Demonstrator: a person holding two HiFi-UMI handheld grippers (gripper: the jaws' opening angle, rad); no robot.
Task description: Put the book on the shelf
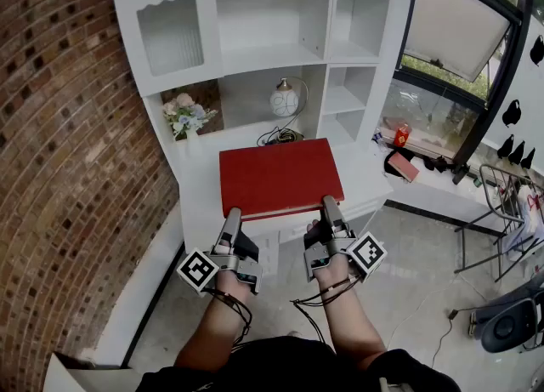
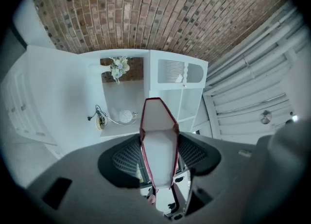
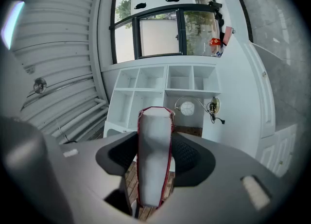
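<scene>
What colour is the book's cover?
The book has a plain red cover, clearest in the head view.

The book (image 1: 280, 178) has a plain red cover, and the edges of its pages are white. The shelf (image 1: 272, 50) is all white. The brick wall (image 1: 59, 127) is reddish brown, with darker bricks scattered in it. My left gripper (image 1: 231, 214) and my right gripper (image 1: 330, 205) are grey, and each carries a cube with black and white squares. The flowers (image 1: 189, 116) are pale pink, white and light blue. The window frame (image 1: 411, 25) is black.
</scene>
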